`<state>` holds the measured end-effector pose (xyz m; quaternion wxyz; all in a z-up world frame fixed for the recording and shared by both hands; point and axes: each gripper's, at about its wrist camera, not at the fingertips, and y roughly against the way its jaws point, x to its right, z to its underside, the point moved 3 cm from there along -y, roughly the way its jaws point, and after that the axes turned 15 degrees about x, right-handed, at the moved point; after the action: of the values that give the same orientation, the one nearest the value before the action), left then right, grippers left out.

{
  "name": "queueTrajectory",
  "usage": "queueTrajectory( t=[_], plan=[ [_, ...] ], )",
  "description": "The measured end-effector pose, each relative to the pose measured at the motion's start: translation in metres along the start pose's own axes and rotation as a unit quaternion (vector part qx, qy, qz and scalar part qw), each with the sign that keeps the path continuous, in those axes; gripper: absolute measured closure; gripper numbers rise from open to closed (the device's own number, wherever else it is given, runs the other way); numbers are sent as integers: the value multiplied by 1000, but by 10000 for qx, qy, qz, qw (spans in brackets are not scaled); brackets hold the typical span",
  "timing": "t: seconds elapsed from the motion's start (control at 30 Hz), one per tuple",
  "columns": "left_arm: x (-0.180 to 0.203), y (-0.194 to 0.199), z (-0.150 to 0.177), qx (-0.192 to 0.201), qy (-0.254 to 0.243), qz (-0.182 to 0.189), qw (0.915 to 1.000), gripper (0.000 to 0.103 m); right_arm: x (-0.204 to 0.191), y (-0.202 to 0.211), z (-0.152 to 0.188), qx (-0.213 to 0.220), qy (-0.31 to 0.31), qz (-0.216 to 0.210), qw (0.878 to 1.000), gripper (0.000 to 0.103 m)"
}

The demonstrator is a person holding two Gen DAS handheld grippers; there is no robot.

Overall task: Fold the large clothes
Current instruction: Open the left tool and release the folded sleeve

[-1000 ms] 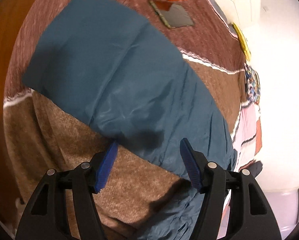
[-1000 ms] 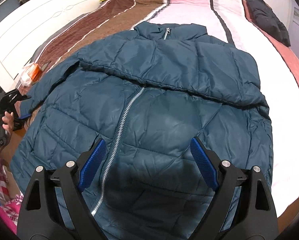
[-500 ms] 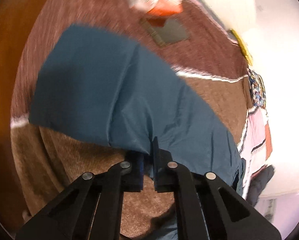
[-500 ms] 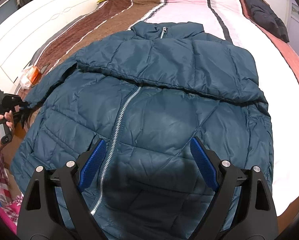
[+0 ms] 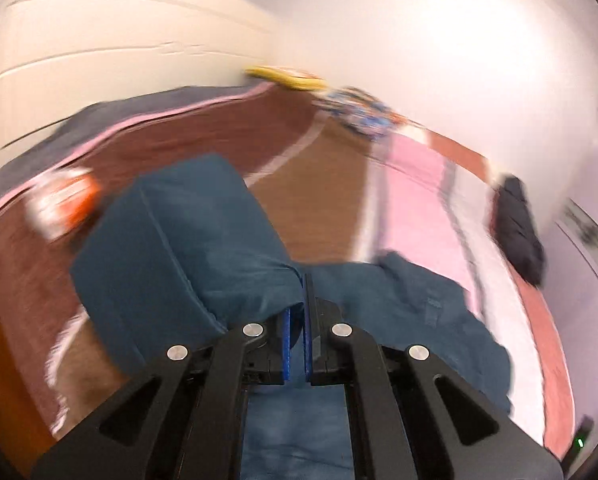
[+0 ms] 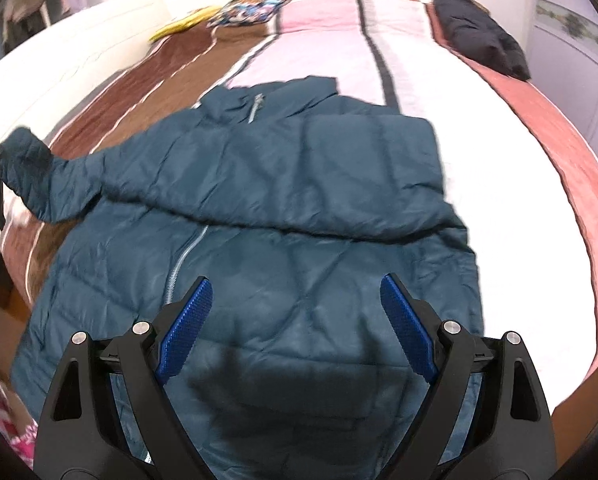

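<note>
Teal puffer jacket (image 6: 283, 208): lying front-up on the bed (image 6: 479, 128), zip closed, collar at the far end; one sleeve folded across the chest.
Other sleeve (image 5: 171, 240): lifted off the striped bedspread at the left, cuff end raised.
Left gripper (image 5: 297, 300): jaws clamped on that sleeve's fabric.
Right gripper (image 6: 297, 292): jaws spread wide, nothing between them, above the jacket's near half.
Far end of bed: patterned cushion (image 6: 255, 6), yellow item (image 6: 183, 24), black folded garment (image 6: 479, 36).
</note>
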<state>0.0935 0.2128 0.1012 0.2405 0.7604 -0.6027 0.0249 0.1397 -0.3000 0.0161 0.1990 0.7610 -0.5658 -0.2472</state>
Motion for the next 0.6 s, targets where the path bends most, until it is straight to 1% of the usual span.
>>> queueTrajectory(
  t=[0.03,0.1,0.17,0.2,0.23,0.27,0.3,0.33,0.4,0.43,0.5,0.53,0.6],
  plan=[
    [15,-1,2,-40,-75,160,9998,99,5,2,-2,37,-41,31,10000,17],
    [51,-4,9,-181,-263,594,9977,99,16,6,-4,102,-98,104,9998,17],
    [90,-9,20,-371,-454,1029,9930,99,28,10,-6,163,-186,186,9995,17],
    [110,-12,28,-497,-545,1261,9893,99,33,11,-6,185,-227,217,9993,17],
    [123,-14,35,-597,-608,1408,9864,99,40,13,-6,214,-291,268,9990,17],
    [141,-19,46,-768,-713,1589,9817,99,45,14,-7,233,-337,306,9987,17],
    [151,-23,57,-894,-787,1691,9784,99,53,16,-7,262,-410,358,9982,17],
    [168,-30,73,-1101,-922,1813,9729,99,60,17,-8,284,-467,407,9977,17],
    [192,-46,109,-1509,-1227,1877,9628,99,70,19,-8,306,-553,485,9968,17],
    [197,-53,125,-1673,-1356,1832,9592,99,76,20,-9,305,-598,526,9964,17],
    [208,-72,162,-1978,-1783,1645,9497,98,84,21,-9,303,-651,577,9957,17],
    [212,-80,173,-2076,-1943,1548,9461,97,88,22,-9,300,-681,597,9954,17],
    [215,-88,199,-2297,-2292,1332,9365,85,93,23,-7,291,-713,614,9951,17]
  ],
)
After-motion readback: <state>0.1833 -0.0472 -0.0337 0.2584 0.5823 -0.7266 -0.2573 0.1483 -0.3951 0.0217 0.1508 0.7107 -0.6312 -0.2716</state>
